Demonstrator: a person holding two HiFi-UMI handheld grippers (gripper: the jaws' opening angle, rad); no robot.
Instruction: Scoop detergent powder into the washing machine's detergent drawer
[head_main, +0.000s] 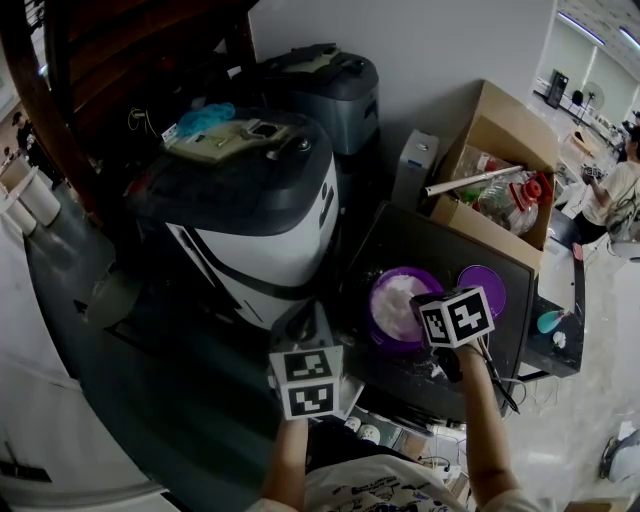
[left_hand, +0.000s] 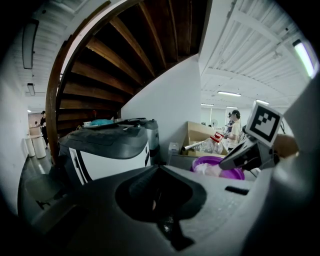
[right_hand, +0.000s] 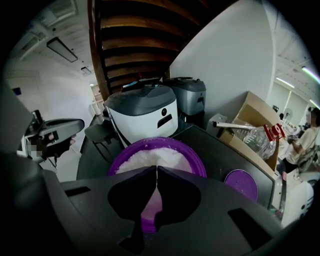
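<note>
detergent powder (right_hand: 150, 159) fills purple tub (right_hand: 194, 160) by right tool (right_hand: 156, 175).

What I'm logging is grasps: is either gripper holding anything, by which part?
Nothing visibly: right gripper shut at the round purple tub of white powder; left gripper shut, empty.

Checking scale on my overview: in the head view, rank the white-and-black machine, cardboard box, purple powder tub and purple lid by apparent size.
1. white-and-black machine, by far the largest
2. cardboard box
3. purple powder tub
4. purple lid, smallest, though partly covered
</note>
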